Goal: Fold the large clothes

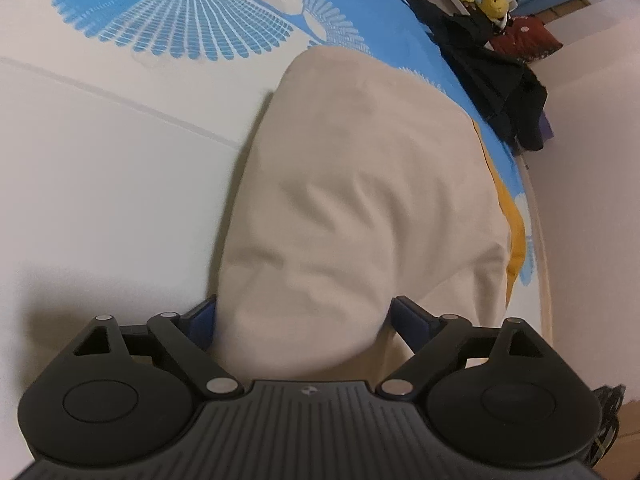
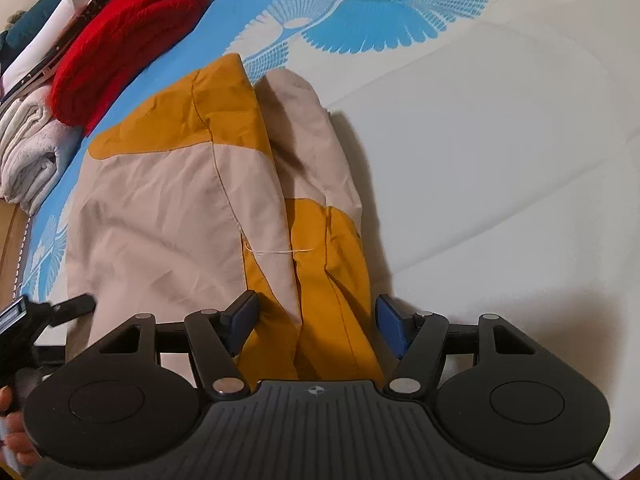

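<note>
**Garment partly folded, both grippers spread around its near edge**

Nearest the lens in each wrist view, cloth is seen bunched between spread fingers. The left gripper (image 1: 302,320) is held with its jaws apart, a rounded beige bulge of the garment (image 1: 352,200) filling the gap; whether the blue pads press the fabric cannot be told. The right gripper (image 2: 316,320) is likewise spread, with mustard and beige folds passing between its pads and no pinch evident.

The garment (image 2: 168,216), beige with mustard panels, is laid on the bedspread (image 2: 480,160), white with a blue fan print, its near edge at the grippers and its far end pointing up the bed. In the right view one long side is seen already turned over onto the body, forming a narrow doubled strip on the right.

A lengthwise fold is therefore judged done or nearly so. The crosswise folds, the smoothing of wrinkles, and the transfer to the stack of folded items (image 2: 120,32) at the far left appear still to be made.
</note>
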`<state>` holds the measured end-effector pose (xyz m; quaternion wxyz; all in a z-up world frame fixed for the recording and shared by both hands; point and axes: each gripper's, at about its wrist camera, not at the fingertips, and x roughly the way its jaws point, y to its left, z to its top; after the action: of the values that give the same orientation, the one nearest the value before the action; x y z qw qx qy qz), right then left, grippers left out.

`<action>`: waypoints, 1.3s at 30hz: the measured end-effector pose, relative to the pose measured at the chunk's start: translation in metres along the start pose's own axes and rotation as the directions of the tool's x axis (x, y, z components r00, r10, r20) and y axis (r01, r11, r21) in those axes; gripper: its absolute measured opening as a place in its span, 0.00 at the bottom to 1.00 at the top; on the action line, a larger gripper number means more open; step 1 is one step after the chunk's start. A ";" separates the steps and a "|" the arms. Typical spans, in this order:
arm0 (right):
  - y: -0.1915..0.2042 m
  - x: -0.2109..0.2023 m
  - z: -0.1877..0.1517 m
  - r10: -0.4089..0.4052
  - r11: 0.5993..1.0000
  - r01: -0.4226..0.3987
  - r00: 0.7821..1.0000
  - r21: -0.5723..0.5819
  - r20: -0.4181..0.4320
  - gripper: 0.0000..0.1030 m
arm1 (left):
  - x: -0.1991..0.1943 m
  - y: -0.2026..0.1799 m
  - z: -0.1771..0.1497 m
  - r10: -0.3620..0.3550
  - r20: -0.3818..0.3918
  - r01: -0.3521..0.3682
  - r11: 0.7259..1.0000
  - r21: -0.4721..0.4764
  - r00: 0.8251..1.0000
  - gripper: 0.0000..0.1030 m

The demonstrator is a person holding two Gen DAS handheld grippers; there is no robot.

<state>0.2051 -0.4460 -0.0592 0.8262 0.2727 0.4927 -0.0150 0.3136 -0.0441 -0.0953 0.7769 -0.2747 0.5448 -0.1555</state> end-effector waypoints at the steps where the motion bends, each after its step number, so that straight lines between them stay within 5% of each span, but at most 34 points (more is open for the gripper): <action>1: 0.001 0.002 0.000 -0.001 1.000 0.001 1.000 -0.002 -0.002 0.64 | 0.004 0.000 0.002 -0.005 0.008 0.005 1.000 0.002 1.000 0.89; 4: 0.006 0.006 0.001 -0.003 1.000 0.003 1.000 -0.019 0.004 0.54 | 0.009 -0.009 0.005 0.001 0.043 -0.003 0.999 0.051 0.999 0.82; 8: 0.017 0.011 0.002 -0.003 0.998 0.005 1.000 -0.060 0.027 0.31 | -0.001 -0.026 0.013 0.001 0.100 -0.013 0.992 0.128 0.995 0.53; 11: 0.028 0.012 0.003 0.006 0.995 -0.001 0.998 -0.095 0.054 0.19 | -0.018 -0.045 0.020 0.010 0.171 -0.049 0.974 0.222 0.985 0.47; 15: 0.039 0.016 0.011 0.051 0.997 -0.045 0.992 -0.056 0.113 0.12 | -0.040 -0.051 0.040 0.008 0.239 -0.074 0.961 0.268 0.971 0.47; 22: 0.091 0.027 0.028 0.191 0.979 -0.171 0.960 -0.110 0.205 0.07 | -0.070 -0.008 0.091 0.050 0.307 -0.113 0.975 0.193 0.951 0.49; 27: 0.129 0.044 0.034 0.256 0.957 -0.217 0.943 -0.190 0.211 0.07 | -0.089 0.023 0.120 0.093 0.331 -0.136 0.984 0.111 0.939 0.62; 31: 0.134 0.056 0.041 0.227 0.966 -0.191 0.947 -0.172 0.225 0.07 | -0.115 0.040 0.130 0.137 0.407 -0.177 0.982 0.062 0.903 0.72; 36: 0.141 0.063 0.040 0.133 0.982 -0.095 0.960 -0.161 0.248 0.07 | -0.124 0.035 0.119 0.130 0.286 -0.188 0.964 0.188 0.949 0.72; 39: 0.138 0.056 0.035 0.104 0.985 -0.061 0.956 -0.161 0.276 0.11 | -0.121 0.028 0.098 0.171 0.261 -0.250 0.917 0.312 0.950 0.72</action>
<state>0.3026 -0.3308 -0.0326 0.9064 0.2247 0.3573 0.0179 0.3597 0.0690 0.0048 0.8823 -0.0916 0.4431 -0.1297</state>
